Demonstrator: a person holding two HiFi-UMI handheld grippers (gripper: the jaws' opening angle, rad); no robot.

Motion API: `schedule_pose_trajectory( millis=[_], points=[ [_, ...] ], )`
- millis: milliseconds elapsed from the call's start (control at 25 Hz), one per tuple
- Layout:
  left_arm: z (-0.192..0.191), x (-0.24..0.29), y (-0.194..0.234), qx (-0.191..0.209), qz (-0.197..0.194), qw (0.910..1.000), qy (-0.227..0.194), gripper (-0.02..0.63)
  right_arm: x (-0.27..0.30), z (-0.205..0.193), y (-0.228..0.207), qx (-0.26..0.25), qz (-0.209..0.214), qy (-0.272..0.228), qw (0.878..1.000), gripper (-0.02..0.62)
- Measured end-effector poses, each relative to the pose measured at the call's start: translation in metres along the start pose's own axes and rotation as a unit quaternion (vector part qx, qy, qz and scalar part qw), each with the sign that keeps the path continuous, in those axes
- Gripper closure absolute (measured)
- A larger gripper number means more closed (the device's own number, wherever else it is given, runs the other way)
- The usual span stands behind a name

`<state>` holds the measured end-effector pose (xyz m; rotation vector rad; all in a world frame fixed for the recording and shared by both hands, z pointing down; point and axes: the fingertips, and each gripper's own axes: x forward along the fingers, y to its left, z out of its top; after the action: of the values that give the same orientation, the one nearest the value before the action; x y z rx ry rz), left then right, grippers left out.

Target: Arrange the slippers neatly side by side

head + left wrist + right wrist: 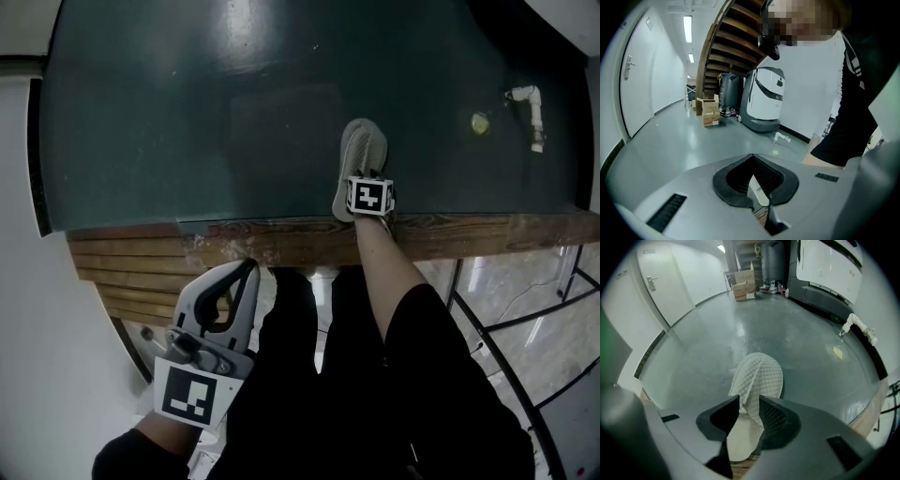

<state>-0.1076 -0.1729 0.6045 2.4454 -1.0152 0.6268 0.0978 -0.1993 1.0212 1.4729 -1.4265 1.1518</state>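
Our right claw point(749, 405) grips the quilted top of 1 slipper point(361, 150), which lies on the dark floor point(187, 112) at frame centre with its long axis running straight up-frame from the claw. Our left claw point(248, 272), jaws closed together, hangs at lower left, well apart; no 2nd slipper shows.

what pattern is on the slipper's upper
A white diamond quilt pattern on the slipper, clearest in the right gripper view.
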Motion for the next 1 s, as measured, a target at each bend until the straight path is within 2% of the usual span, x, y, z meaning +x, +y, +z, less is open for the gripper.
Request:
schedule_pose_trajectory(
  millis=[120, 160, 400, 600, 720, 840, 1000],
  points=[
    [-0.013, 0.001, 0.006, -0.006, 0.007, 0.9999, 0.009, 0.604, 0.011, -0.005, -0.009, 0.004, -0.011, 0.016, 1.000, 0.481],
    [-0.016, 0.002, 0.007, -0.009, 0.010, 0.9999, 0.010, 0.604, 0.011, -0.006, -0.012, 0.003, -0.018, 0.019, 1.000, 0.591],
    [-0.005, 0.007, 0.002, -0.016, 0.007, 0.9998, 0.002, 0.604, -0.015, -0.004, -0.043, 0.028, -0.037, -0.002, 0.999, 0.591],
    [0.010, 0.022, -0.005, -0.018, -0.002, 0.9998, -0.007, 0.604, -0.030, -0.009, -0.080, 0.012, -0.053, 0.013, 0.998, 0.591],
    [0.013, 0.031, -0.010, -0.016, -0.009, 0.9998, -0.010, 0.606, -0.021, -0.005, -0.093, 0.004, -0.051, 0.001, 0.999, 0.591],
    [0.010, 0.039, -0.014, -0.021, -0.008, 0.9997, -0.010, 0.604, -0.016, -0.012, -0.098, 0.016, -0.054, 0.022, 0.998, 0.591],
    [0.005, 0.042, -0.022, -0.026, -0.008, 0.9996, -0.008, 0.604, 0.000, -0.008, -0.104, -0.002, -0.060, 0.015, 0.998, 0.591]
  ],
)
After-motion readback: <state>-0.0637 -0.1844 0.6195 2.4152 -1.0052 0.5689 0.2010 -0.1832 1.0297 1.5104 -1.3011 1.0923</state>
